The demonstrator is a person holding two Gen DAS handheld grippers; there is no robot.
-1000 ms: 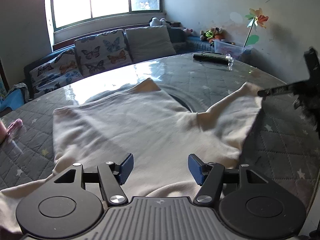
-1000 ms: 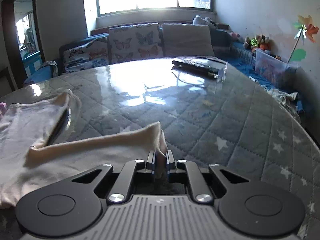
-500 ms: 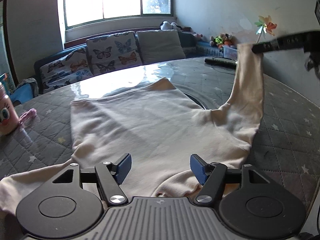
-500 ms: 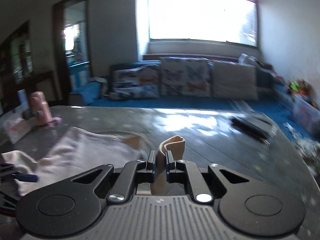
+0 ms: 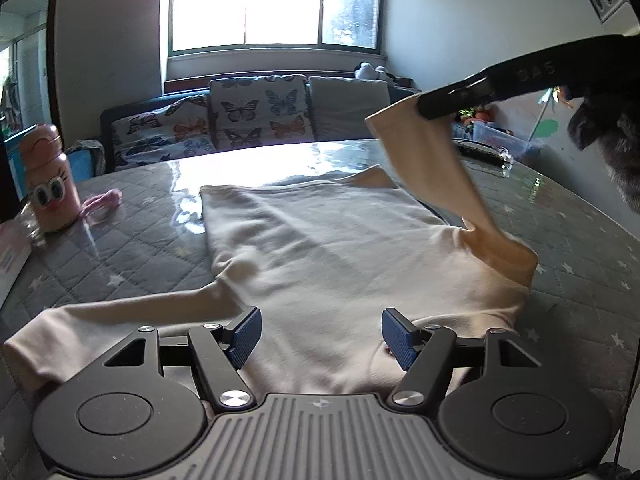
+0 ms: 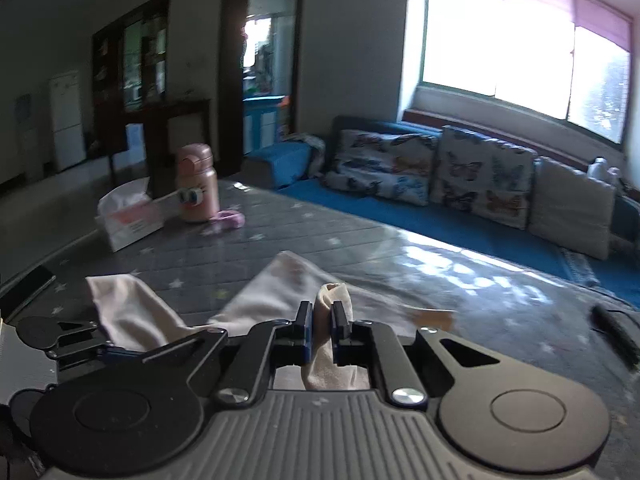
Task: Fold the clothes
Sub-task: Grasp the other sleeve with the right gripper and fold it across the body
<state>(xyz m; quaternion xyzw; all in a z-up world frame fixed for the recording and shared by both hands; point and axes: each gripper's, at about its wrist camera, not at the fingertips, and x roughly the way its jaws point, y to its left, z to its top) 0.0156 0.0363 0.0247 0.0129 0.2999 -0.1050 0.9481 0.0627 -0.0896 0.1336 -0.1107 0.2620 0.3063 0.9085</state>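
**Sleeve Raised Over Garment**

The left claw (image 5: 321, 336) stood open, low over the cream garment (image 5: 320, 256) spread on the quilted worktop (image 5: 132, 236). The right claw (image 5: 430, 109) pinched the cuff of the right sleeve (image 5: 436, 168), raised above the garment. A pink bottle (image 5: 50, 184) stood far left.

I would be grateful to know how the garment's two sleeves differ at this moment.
The right sleeve is lifted off the table, its cuff pinched in the shut right gripper; the left sleeve lies flat on the table, ungripped, beside the open left gripper. Both are the same cream fabric.
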